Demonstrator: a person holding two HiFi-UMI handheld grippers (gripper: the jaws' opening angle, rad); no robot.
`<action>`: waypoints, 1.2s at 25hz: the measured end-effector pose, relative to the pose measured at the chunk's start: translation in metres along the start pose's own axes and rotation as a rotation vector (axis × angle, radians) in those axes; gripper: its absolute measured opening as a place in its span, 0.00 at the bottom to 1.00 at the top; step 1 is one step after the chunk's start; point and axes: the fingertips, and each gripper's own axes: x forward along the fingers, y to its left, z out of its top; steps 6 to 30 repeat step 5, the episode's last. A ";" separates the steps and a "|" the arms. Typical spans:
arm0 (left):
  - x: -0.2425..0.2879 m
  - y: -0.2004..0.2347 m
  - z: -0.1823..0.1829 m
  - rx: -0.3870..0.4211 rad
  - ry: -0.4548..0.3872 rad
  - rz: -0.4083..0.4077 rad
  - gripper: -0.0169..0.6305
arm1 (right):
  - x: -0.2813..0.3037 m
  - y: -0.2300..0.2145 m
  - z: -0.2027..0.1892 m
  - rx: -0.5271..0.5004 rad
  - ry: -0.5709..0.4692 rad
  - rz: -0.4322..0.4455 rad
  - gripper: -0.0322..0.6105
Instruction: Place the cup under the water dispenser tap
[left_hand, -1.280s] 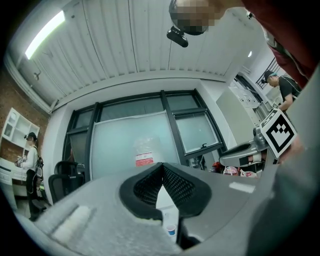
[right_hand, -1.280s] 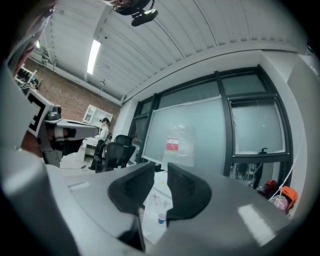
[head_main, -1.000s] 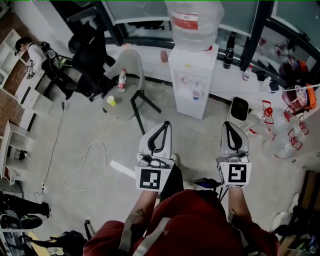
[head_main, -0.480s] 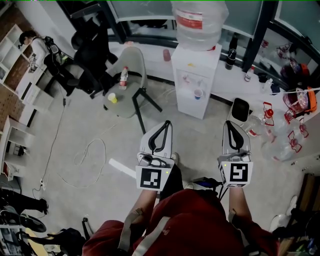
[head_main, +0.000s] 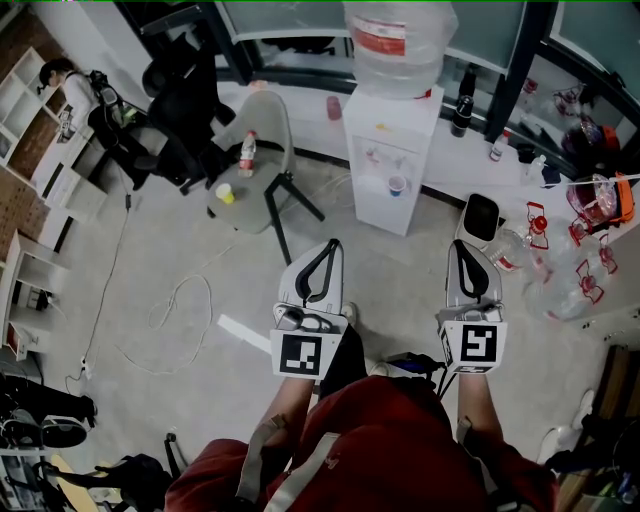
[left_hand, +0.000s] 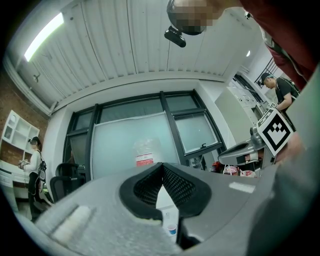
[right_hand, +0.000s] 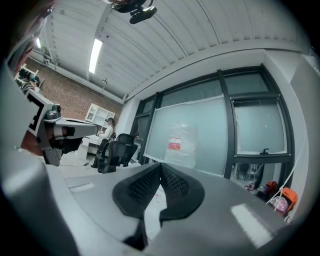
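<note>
Head view: left gripper (head_main: 332, 247) and right gripper (head_main: 458, 248), jaws pressed together on nothing, are held side by side, unmoved since a second ago. Well beyond them, the cup (head_main: 397, 185) stands in the water dispenser (head_main: 400, 140) recess under the taps, position unchanged.

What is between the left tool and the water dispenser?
Just bare floor, in the head view, between the left tool and the water dispenser.
</note>
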 end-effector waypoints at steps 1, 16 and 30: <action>0.000 0.000 0.000 -0.002 0.000 0.001 0.02 | 0.000 0.000 0.000 0.001 0.001 0.000 0.05; -0.002 -0.001 -0.001 -0.002 0.002 0.001 0.02 | -0.001 0.000 -0.002 0.002 0.005 0.001 0.05; -0.002 -0.001 -0.001 -0.002 0.002 0.001 0.02 | -0.001 0.000 -0.002 0.002 0.005 0.001 0.05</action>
